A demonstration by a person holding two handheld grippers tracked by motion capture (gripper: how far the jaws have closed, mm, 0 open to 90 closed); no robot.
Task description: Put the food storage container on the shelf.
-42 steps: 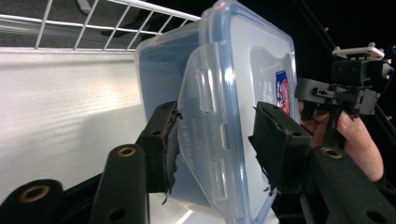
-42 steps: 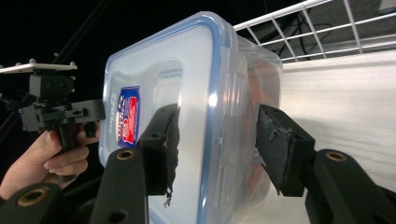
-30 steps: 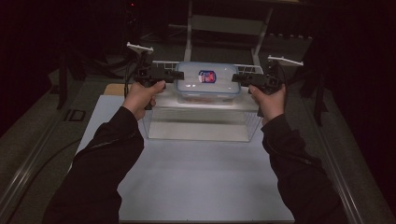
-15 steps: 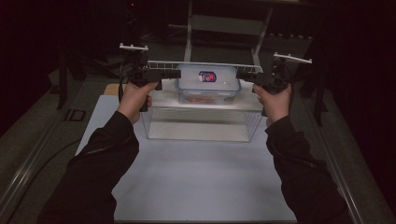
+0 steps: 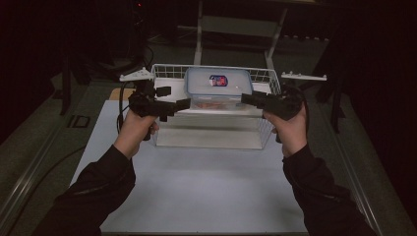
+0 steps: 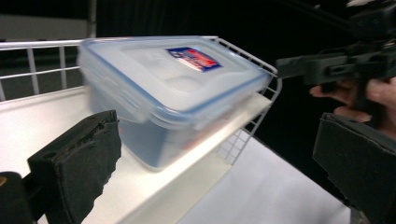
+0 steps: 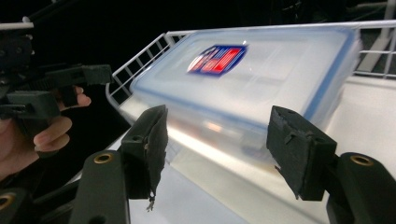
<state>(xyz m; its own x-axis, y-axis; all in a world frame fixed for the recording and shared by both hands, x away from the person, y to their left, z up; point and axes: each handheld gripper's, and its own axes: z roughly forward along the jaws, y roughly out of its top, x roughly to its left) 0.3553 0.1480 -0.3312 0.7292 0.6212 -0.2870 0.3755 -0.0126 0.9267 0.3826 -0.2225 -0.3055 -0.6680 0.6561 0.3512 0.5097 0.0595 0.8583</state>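
Note:
A clear plastic box [image 5: 219,87] with a blue-rimmed lid and a red and blue label rests in a white wire basket [image 5: 167,70] at the back of the table. My left gripper [image 5: 174,97] hovers open just left of the box and slightly nearer me, with nothing in it. My right gripper [image 5: 248,98] stands open and unloaded on the box's right side. In the left gripper view the box [image 6: 173,93] lies beyond the wide-spread jaws of the gripper [image 6: 215,135]. The right gripper view has the box [image 7: 252,79] just past its own gripper [image 7: 217,126].
A white mat [image 5: 206,182] covers the table in front of the basket. A grey metal stand [image 5: 236,24] rises behind the basket. Metal rails run along both table sides, and the surroundings are dark.
Both grippers spread outward from the box's sides, then drew back toward me and down. The box and basket have stayed in place.

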